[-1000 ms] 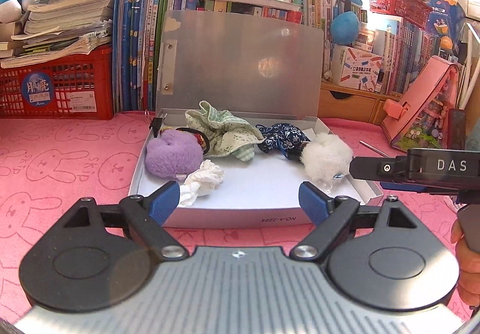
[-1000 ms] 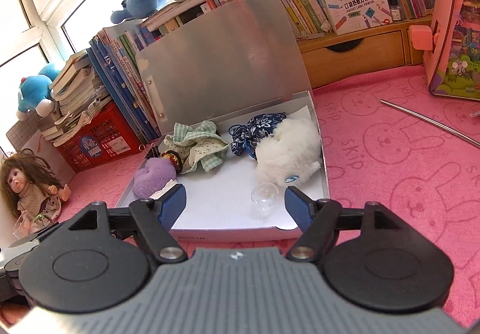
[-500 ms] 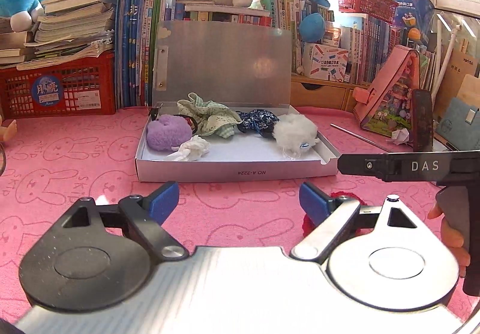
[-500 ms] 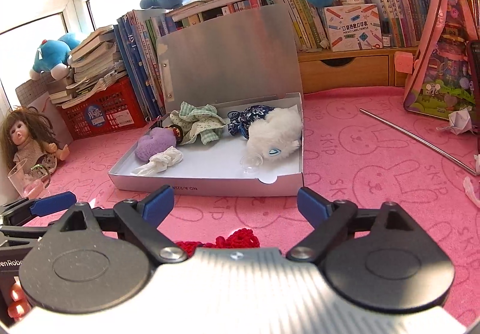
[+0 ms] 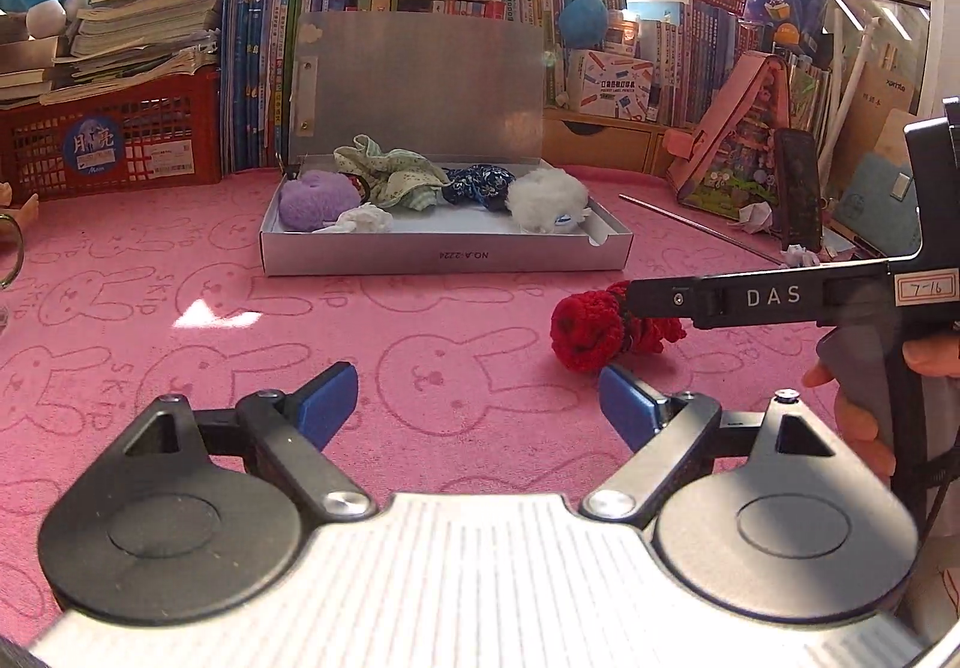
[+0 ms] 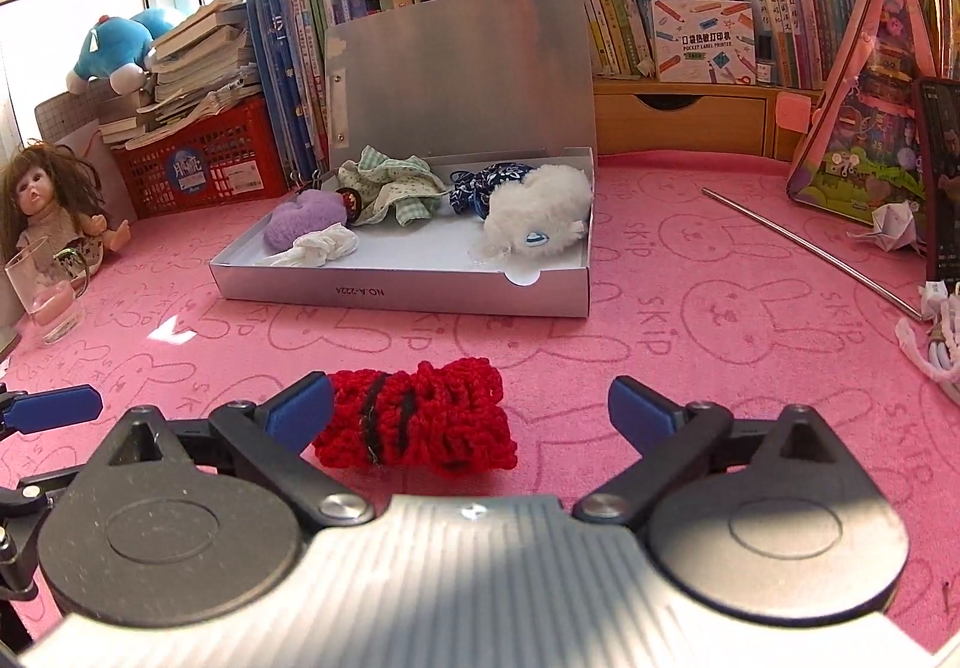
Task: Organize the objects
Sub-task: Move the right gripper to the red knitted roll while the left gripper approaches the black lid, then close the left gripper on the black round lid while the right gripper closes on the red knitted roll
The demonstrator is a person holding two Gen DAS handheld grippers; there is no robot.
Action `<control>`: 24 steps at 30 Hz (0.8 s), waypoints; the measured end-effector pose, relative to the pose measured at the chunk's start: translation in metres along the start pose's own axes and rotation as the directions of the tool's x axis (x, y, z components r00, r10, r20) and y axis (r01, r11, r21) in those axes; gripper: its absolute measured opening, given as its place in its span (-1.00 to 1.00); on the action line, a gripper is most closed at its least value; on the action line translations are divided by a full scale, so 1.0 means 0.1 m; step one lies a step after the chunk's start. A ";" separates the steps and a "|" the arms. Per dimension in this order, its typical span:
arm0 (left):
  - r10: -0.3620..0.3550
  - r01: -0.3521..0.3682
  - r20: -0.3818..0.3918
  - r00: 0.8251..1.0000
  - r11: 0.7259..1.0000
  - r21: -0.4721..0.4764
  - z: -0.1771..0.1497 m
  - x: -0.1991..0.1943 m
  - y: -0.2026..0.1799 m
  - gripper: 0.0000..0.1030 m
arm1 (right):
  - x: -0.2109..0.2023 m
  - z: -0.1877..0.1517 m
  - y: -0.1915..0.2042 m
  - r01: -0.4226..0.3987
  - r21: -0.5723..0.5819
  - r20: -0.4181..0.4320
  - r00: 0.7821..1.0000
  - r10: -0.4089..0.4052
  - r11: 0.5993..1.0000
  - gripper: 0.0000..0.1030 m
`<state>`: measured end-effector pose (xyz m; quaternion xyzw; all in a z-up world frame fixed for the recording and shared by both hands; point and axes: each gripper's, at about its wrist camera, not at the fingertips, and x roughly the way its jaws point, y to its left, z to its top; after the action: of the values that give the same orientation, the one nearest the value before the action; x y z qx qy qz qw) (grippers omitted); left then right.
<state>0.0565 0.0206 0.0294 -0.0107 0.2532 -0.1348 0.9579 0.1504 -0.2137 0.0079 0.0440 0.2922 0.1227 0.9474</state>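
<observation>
A red knitted piece with black stripes lies on the pink cloth, also in the left wrist view. My right gripper is open around it, left finger touching its edge, jaws apart. My left gripper is open and empty over bare cloth, left of the red piece. Behind stands an open silver box, also in the left view. It holds a purple pouch, white cloth, green checked cloth, blue patterned cloth and a white fluffy toy.
A doll and a glass cup sit at the left. A red crate with books stands behind. A metal rod, a pink toy case and a white cable lie at the right.
Both grippers pulled back from the box and lowered toward the cloth. The red knitted piece came into view, and the right gripper now brackets it.
</observation>
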 end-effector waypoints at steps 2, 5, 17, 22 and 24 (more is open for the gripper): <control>-0.010 0.010 0.001 1.000 1.000 -0.002 -0.04 -0.03 -0.01 0.76 | -0.02 -0.04 0.03 -0.006 -0.008 -0.001 1.000 0.006 1.000 0.98; -0.023 0.023 0.004 1.000 1.000 -0.003 -0.12 -0.09 -0.05 0.76 | -0.04 -0.08 0.06 -0.014 -0.018 -0.002 1.000 0.014 1.000 1.00; -0.038 0.039 -0.019 0.999 0.999 0.015 -0.41 -0.26 -0.14 0.76 | -0.01 -0.25 0.21 -0.023 -0.091 0.001 1.000 0.023 0.996 1.00; -0.030 0.031 -0.040 0.999 0.999 0.036 -0.51 -0.27 -0.21 0.76 | 0.04 -0.24 0.26 -0.012 -0.103 0.003 1.000 0.012 0.995 1.00; -0.023 0.025 -0.051 0.998 0.999 0.029 -0.55 -0.26 -0.22 0.74 | 0.07 -0.23 0.27 -0.003 -0.105 0.004 1.000 0.004 0.995 1.00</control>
<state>0.0018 0.0087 -0.0041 0.0040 0.2753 -0.1503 0.9495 0.1376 -0.1853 -0.0111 -0.0049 0.2835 0.1394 0.9488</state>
